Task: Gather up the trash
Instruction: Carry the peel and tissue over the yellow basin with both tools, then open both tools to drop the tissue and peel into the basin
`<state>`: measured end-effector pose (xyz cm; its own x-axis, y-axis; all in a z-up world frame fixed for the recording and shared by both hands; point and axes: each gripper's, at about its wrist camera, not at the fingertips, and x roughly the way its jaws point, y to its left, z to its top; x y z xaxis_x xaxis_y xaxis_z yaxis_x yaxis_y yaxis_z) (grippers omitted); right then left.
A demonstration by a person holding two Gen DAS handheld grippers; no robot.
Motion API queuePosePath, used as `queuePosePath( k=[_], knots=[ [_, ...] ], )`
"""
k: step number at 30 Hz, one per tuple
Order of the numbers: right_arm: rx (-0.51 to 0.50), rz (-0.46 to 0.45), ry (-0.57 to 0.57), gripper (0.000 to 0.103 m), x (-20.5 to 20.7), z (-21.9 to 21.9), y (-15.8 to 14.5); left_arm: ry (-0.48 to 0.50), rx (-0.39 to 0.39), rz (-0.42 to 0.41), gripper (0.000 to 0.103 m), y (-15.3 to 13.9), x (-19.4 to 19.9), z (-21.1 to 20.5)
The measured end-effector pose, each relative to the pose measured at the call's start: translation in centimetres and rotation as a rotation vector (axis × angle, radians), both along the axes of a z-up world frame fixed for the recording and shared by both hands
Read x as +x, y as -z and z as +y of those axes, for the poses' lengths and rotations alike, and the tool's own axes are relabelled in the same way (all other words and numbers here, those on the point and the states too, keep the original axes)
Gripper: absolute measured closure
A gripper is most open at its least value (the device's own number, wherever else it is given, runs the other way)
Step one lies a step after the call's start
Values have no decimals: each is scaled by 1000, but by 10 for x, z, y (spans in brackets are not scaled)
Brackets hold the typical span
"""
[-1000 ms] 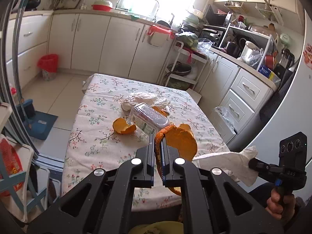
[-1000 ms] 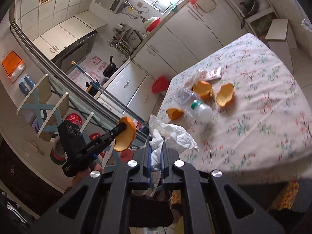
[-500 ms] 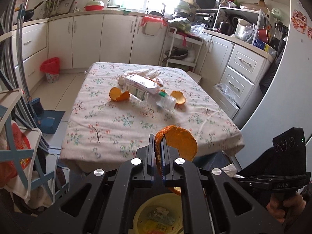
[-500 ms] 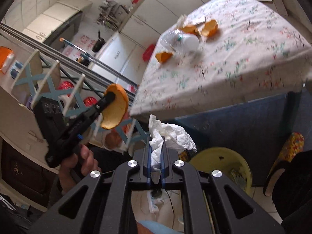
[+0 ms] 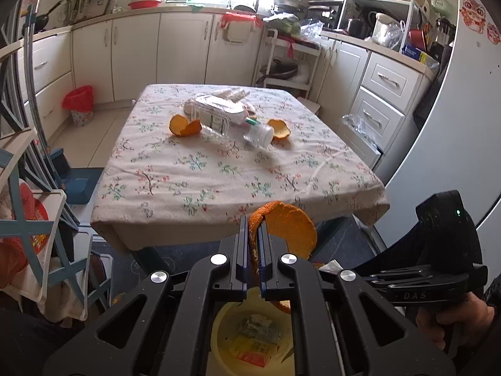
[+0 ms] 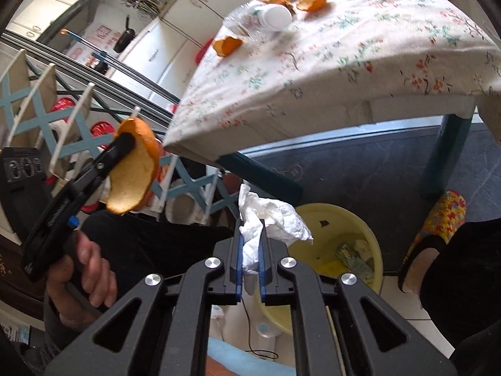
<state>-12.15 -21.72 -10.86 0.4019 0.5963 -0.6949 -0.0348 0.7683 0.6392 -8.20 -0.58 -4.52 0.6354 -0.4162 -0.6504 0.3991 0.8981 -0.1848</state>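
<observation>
**Both grippers arrive over the bin, loaded**

The left gripper [image 5: 254, 235] is clamped shut on a piece of orange peel [image 5: 288, 232], which stands up between its jaws. The right gripper [image 6: 250, 244] is clamped shut on a crumpled white tissue [image 6: 269, 216]. A second ago both were level with the table [image 5: 219, 169]. They have since dropped below its near edge, and the yellow bin [image 6: 372, 238] on the floor now shows under them in both views. In the left view the bin sits directly below the jaws, with wrappers already inside.

This probably means the carry is nearly done, and letting go is likely the next step, once each load hangs over the bin's mouth.

More trash waits on the table: two peel pieces [image 5: 184, 125], a clear bottle [image 5: 219, 116] and a small jar [image 5: 258, 131] lying together near the middle.
</observation>
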Motion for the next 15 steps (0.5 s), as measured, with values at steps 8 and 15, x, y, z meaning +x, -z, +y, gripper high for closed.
queuePosePath(
  k=[8, 15],
  knots=[
    [-85, 68, -26, 92, 2, 11, 13, 51, 80, 83, 98, 28, -9, -18],
    [-159, 113, -55, 76, -2, 17, 21, 108, 165, 167, 98, 54, -13, -34]
  ],
)
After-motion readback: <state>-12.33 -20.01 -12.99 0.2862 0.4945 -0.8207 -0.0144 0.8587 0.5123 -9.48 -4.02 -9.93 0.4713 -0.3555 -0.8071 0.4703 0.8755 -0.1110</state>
